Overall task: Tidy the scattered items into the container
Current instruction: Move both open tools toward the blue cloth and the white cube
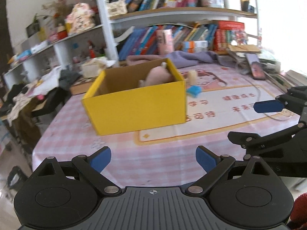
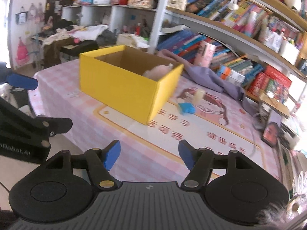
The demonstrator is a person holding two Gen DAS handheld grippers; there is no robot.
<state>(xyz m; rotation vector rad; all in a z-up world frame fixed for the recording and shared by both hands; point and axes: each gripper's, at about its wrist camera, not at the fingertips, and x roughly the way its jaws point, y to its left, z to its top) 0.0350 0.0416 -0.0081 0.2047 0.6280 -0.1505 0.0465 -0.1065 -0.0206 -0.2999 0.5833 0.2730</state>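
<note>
Nearest in the left wrist view: left gripper (image 1: 153, 161), black linkage arms, flat blue foam-like pads spread wide, nothing between them. Same story in the right wrist view: right gripper (image 2: 149, 156), pads apart and empty, hanging over the near edge of the table. No item held by either tool, so a between-picks step by the look of it: one item delivered, next one not yet approached.

Below both: tablecloth (image 2: 80, 103), smooth, pink checked, with a printed cartoon panel and cream border.

Mid-table: yellow box (image 1: 138, 107), stiff cardboard, glossy yellow outside, plain brown inside, open top, square corners. Inside at the far right corner: pink plush toy (image 1: 157, 75), soft, rounded, resting against the wall.

Just beyond the box's right corner, still on the cloth: small blue item (image 2: 186, 107), blocky, possibly a sponge or eraser, too blurred to tell. Just beside it, a cream item (image 2: 198, 95), upright, roughly cylindrical.

Next move, as judged: right gripper forward past the box corner, pads kept wide, closing on the blue item, then lifting over the rim.

Farther back: crumpled purple cloth (image 1: 184, 57), then bookshelves (image 1: 182, 11) packed with books.
</note>
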